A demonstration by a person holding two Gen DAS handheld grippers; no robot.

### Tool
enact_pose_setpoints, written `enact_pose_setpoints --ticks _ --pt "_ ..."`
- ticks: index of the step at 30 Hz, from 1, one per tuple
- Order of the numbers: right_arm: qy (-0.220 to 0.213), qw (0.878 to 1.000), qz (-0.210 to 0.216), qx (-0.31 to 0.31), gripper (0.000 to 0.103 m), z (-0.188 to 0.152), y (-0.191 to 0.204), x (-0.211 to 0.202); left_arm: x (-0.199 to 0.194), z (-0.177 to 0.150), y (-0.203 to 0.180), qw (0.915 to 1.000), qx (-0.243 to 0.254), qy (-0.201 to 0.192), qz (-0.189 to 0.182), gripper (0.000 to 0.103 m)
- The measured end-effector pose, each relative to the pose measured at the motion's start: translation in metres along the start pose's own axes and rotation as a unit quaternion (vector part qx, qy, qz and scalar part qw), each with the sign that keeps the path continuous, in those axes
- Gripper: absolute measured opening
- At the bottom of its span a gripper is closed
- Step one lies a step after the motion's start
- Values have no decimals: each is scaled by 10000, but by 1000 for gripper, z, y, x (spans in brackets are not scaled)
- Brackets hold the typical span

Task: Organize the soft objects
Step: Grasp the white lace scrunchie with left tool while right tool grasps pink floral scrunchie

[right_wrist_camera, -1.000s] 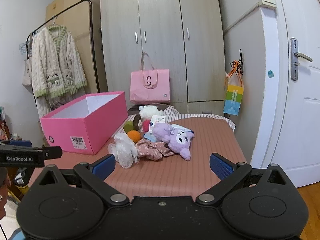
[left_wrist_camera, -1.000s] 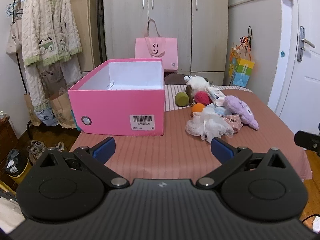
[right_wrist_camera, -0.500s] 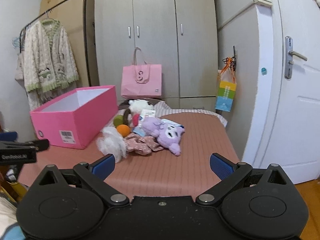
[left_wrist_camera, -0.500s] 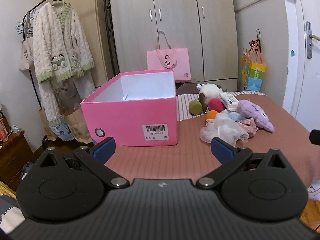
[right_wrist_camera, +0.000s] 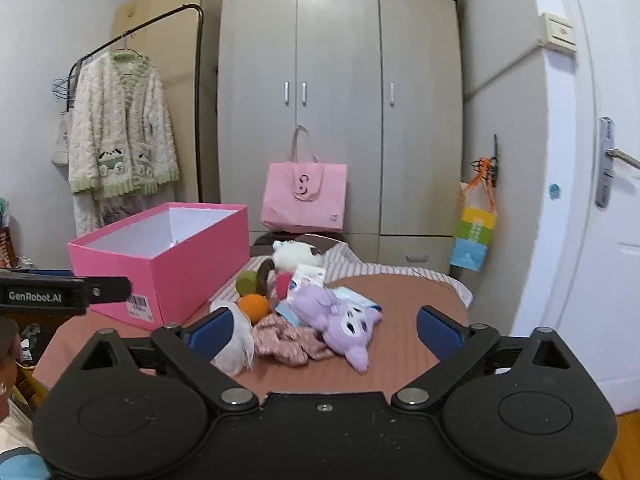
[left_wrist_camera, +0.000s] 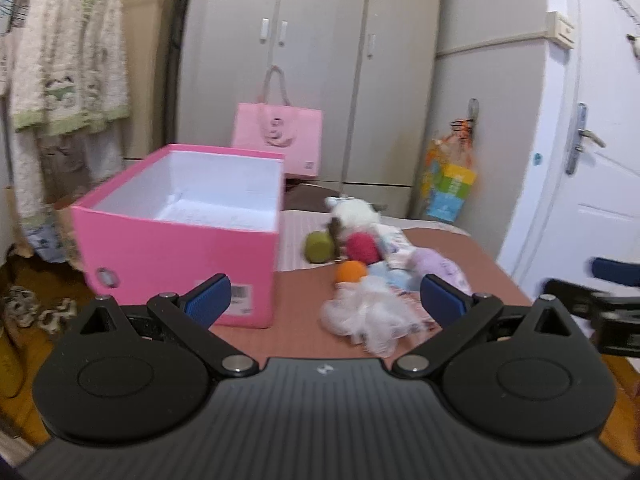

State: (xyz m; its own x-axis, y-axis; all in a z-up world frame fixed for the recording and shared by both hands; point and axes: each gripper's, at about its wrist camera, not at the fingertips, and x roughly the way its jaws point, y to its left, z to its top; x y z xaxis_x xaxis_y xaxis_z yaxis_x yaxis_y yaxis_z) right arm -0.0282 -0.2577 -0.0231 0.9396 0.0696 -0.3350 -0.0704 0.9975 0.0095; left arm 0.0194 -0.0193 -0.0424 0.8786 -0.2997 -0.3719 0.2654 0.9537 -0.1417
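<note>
You're at the approach: both hand-held grippers hold nothing, left [left_wrist_camera: 324, 299] wide apart, right [right_wrist_camera: 322, 327] wide but closing. Toys [right_wrist_camera: 340, 320] lie mid-frame on the bench [right_wrist_camera: 400, 364]; box [right_wrist_camera: 160, 256] left. Next, judge a pick.

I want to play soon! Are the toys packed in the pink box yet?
Not yet. The pink box looks empty. Both tongs hold nothing; the right tongs are closing slightly. The purple plush, orange ball, white mesh puff and the rest remain on the table.

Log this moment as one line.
stage: approach | left gripper: open, empty | right gripper: closing, nothing gripped | toy pile: on table | pink box: no toys visible
</note>
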Motion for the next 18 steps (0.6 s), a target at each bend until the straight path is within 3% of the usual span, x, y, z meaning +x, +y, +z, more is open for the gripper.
enact_pose_setpoints --ticks 4,9,14,18 --pt "158 9997 200 42 78 -2 -4 35 26 0 -13 9995 125 105 -258 95" --pt "461 9968 631 157 62 -10 -10 80 58 -2 -22 9992 111 172 -351 76" --pt "782 9917 1016 25 56 -21 -11 118 88 -5 -23 9984 -6 343 -448 63" --pt "999 9885 1134 -53 55 -25 -8 143 110 -11 -22 9983 -61 515 -259 61"
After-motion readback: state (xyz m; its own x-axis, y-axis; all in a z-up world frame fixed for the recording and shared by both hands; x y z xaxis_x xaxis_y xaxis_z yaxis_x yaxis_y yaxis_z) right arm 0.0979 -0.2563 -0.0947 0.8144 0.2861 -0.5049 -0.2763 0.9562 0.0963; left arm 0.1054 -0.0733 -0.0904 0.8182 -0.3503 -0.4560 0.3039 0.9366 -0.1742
